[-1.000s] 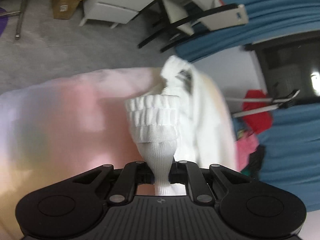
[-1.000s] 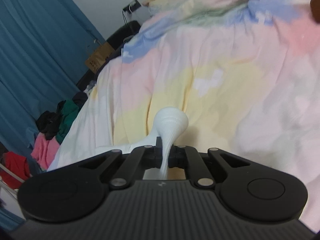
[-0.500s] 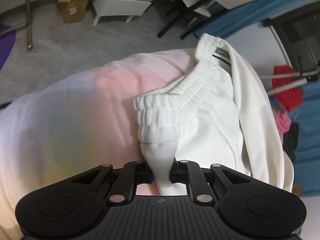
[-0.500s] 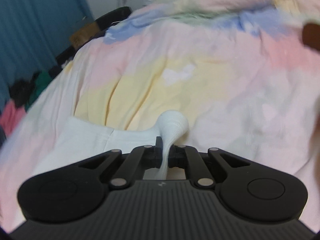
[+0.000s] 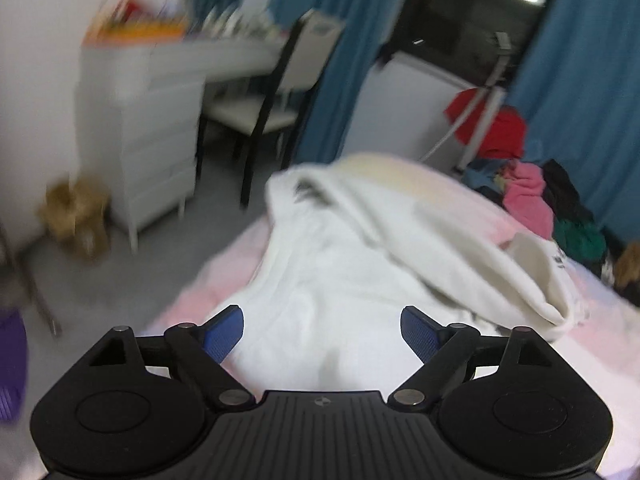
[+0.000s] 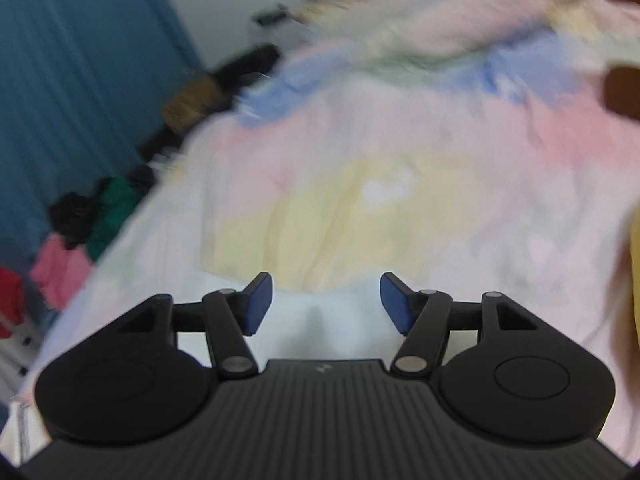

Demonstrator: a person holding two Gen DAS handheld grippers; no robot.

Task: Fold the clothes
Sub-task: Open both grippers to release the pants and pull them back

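Lying on the pastel bedspread [image 5: 592, 356], the white garment [image 5: 360, 280] sits directly ahead of the left gripper [image 5: 322, 334], with loose folds heaped forward and to the right of the tool. The left gripper is released: its blue pads [image 5: 224, 332] stand wide apart with white fabric visible between them, and neither pad clamps the cloth. Beyond the garment, ahead and to the left of this tool, stand a white drawer unit [image 5: 136, 128] and a chair [image 5: 272, 108]. A pile of coloured clothes [image 5: 536, 200] lies ahead to the right, against a blue curtain [image 5: 580, 60].

The right gripper [image 6: 326, 304] is likewise released, with blue pads [image 6: 258, 304] spread and nothing grasped. An edge of the white garment [image 6: 320, 320] lies just below and between its fingers. The bedspread [image 6: 380, 200] extends ahead of this tool. Both views are motion-blurred.
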